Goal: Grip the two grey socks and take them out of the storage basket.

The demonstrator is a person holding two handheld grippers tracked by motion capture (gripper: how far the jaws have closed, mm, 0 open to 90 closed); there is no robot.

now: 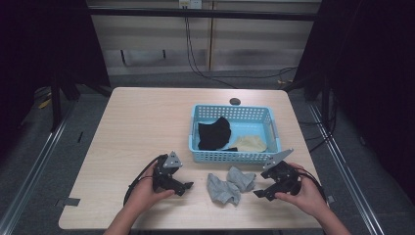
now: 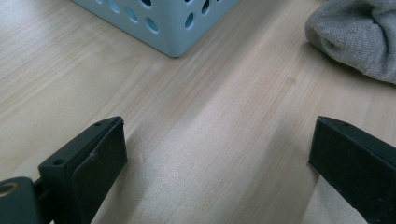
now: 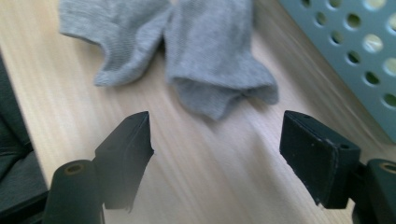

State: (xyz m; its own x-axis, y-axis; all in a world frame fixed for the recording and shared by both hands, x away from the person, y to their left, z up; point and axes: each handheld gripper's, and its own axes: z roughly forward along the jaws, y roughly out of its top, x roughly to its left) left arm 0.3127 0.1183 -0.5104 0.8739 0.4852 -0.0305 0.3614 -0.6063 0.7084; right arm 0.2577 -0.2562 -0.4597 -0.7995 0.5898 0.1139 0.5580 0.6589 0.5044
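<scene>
The right gripper (image 3: 217, 140), jaws wide and empty, nears the grey socks (image 3: 187, 51); closing too early would pinch one loose edge, letting the pair slip.

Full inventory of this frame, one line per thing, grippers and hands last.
Table: 1, light wood, centre.
Basket: 1, light blue, perforated, on the table's far right half.
Black cloth: 1, in the basket, left side.
Beige cloth: 1, in the basket, near right.
Socks: 2, grey, crumpled on the table in front of the basket, between the grippers.
Left gripper: 1, black, open, over bare table.
Right gripper: 1, black, open, just short of the socks.
Hands: 2, one holding each gripper.
</scene>
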